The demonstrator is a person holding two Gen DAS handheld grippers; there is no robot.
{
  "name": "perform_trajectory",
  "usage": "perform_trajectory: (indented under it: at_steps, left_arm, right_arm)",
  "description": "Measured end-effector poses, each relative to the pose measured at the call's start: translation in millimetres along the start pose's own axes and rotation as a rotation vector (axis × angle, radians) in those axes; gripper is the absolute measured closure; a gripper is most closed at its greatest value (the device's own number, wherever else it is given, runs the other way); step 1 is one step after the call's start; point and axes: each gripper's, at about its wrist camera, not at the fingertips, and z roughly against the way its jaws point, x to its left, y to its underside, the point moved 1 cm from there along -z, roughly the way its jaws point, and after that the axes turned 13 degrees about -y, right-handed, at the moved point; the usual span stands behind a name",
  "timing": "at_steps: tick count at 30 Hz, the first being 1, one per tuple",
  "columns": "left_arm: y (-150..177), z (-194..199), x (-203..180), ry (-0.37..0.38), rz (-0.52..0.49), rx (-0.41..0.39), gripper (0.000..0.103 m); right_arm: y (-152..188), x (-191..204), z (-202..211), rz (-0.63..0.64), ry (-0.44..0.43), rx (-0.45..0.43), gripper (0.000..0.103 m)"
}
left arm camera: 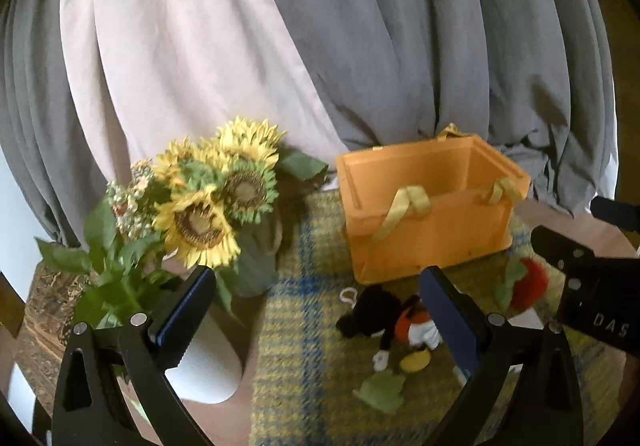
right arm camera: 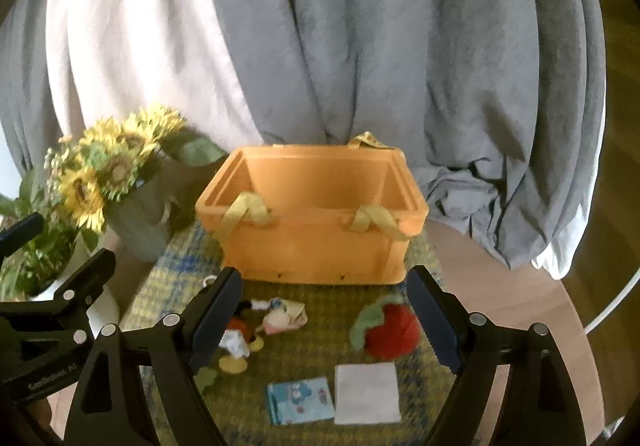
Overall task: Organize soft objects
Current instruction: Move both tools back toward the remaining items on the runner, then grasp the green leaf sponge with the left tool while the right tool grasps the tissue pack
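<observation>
An orange basket (right arm camera: 320, 246) with yellow handles stands open and empty on a plaid mat (right arm camera: 312, 370); it also shows in the left wrist view (left arm camera: 432, 242). In front of it lie a mouse plush (right arm camera: 244, 330), a red strawberry plush (right arm camera: 390, 330), a small green plush (left arm camera: 380, 390), a blue printed cloth (right arm camera: 300, 400) and a white folded cloth (right arm camera: 366, 392). The mouse plush (left arm camera: 396, 322) and strawberry plush (left arm camera: 528, 282) show in the left wrist view too. My left gripper (left arm camera: 320, 306) is open above the mat left of the mouse. My right gripper (right arm camera: 324, 310) is open above the toys.
A vase of sunflowers (left arm camera: 216, 202) stands left of the basket, with a white pot (left arm camera: 208, 366) of greenery beside it. Grey and white curtains (right arm camera: 360, 46) hang behind. The round wooden table's edge (right arm camera: 560, 310) curves at right.
</observation>
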Motion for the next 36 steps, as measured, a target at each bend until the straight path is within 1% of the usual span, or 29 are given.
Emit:
perform_trajectory:
  at_steps: [7,12,17,22,27,36]
  left_arm:
    - [24,3,0,0.024,-0.049,0.014,0.0]
    - [40,0,-3,0.046,-0.075,0.039,0.0]
    - [57,-4,-9,0.072,-0.118,0.07,0.0]
    - [72,-12,-16,0.089,-0.148,0.104,0.0]
    - [84,-21,-24,0.11,-0.179,0.129,0.0]
    - [102,-45,-42,0.163,-0.23,0.208,0.0]
  right_arm:
    - [23,12,-1,0.032,-0.022,0.038,0.018]
    - [39,14,-6,0.032,-0.027,0.078,0.018]
    - [55,12,-15,0.027,-0.024,0.139,0.018]
    - [71,12,-26,0.033,-0.043,0.198,0.018]
    - [81,10,-37,0.037,-0.044,0.249,0.018]
    - [99,-2,-71,-0.024,-0.095,0.403,0.018]
